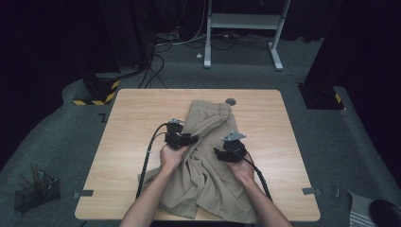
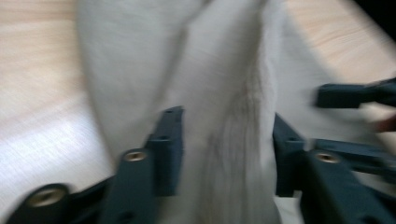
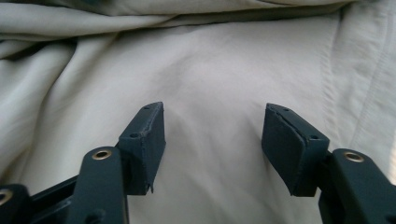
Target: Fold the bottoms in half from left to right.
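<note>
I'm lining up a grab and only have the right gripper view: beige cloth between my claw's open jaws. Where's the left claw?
Observer: The left claw sits at the left edge of the cloth, facing the right claw across its middle.
Operator: Is it gripping?
Observer: No. The left gripper view shows its jaws open, with a raised fold between them.
Operator: How does the cloth lie?
Observer: Rumpled, running from the near edge of the table towards the far edge, ending by a small grey disc.

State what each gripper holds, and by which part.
Nothing: the left gripper and right gripper both stand open over the beige trousers.
</note>
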